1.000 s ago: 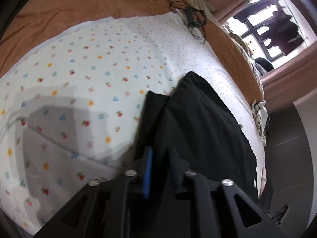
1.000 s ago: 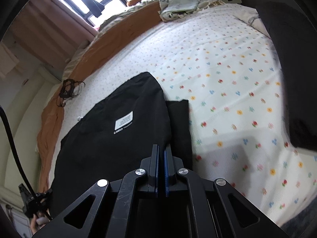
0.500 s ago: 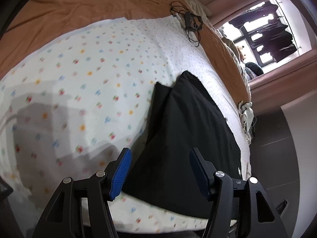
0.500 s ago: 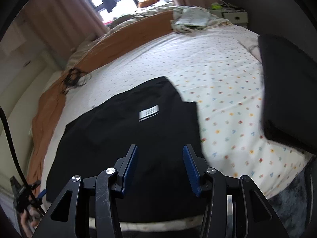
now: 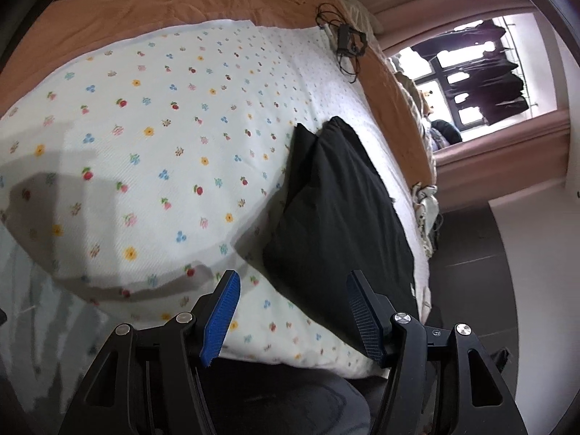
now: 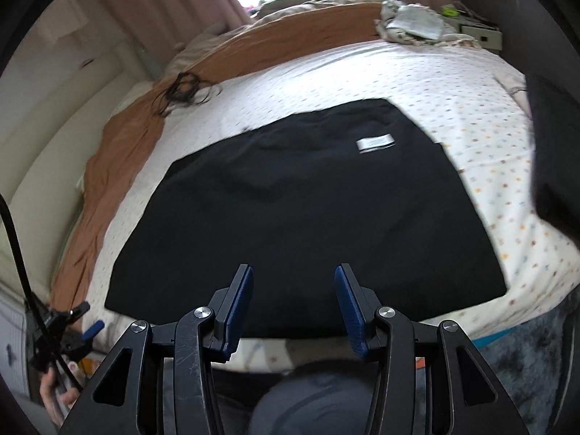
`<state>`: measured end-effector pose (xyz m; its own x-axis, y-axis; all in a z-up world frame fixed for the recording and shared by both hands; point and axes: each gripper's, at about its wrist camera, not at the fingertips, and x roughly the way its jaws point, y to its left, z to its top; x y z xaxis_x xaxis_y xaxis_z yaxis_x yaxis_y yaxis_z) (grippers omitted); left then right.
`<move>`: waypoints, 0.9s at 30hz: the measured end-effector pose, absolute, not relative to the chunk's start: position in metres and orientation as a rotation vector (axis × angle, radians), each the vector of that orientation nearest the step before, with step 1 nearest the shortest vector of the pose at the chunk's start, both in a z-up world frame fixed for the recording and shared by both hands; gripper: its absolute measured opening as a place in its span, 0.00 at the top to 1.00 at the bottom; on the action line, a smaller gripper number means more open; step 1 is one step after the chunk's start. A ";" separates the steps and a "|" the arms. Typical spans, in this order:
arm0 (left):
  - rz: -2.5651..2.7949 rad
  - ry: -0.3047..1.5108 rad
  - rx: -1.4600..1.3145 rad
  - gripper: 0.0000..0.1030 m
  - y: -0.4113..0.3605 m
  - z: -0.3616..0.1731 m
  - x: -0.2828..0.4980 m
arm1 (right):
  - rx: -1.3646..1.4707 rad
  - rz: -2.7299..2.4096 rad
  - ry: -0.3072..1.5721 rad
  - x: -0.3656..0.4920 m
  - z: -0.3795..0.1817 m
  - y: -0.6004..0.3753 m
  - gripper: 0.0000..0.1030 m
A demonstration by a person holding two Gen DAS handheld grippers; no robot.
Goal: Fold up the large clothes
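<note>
A black garment (image 6: 308,199) lies folded flat on the flower-print bed sheet (image 6: 482,127), its white label (image 6: 375,143) facing up near the far right corner. My right gripper (image 6: 293,270) hovers open above the garment's near edge, nothing between its blue pads. In the left wrist view the same garment (image 5: 337,210) lies to the right on the sheet (image 5: 152,137). My left gripper (image 5: 293,277) stands open over the bed's near edge, just short of the garment's corner, and holds nothing.
A second dark folded piece (image 6: 554,152) lies at the bed's right side. An orange blanket (image 6: 119,137) runs along the far side with a tangle of cables (image 6: 185,90) on it. Light crumpled fabric (image 6: 413,21) sits at the far corner. Dark floor (image 5: 467,290) borders the bed.
Both grippers were shut on the garment's edge, then opened, let it go and drew back toward the bed's near edge. The garment now lies flat.
</note>
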<state>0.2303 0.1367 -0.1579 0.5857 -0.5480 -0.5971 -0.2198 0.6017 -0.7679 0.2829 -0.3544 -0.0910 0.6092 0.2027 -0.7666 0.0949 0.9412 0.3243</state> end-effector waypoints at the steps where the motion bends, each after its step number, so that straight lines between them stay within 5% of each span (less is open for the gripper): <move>1: -0.233 0.955 -0.940 0.40 0.138 -0.157 0.227 | 0.339 0.074 0.928 0.282 -0.093 -0.346 0.54; 27: -0.275 1.014 -1.039 0.40 0.115 -0.193 0.254 | 0.224 0.120 1.169 0.322 -0.161 -0.278 0.64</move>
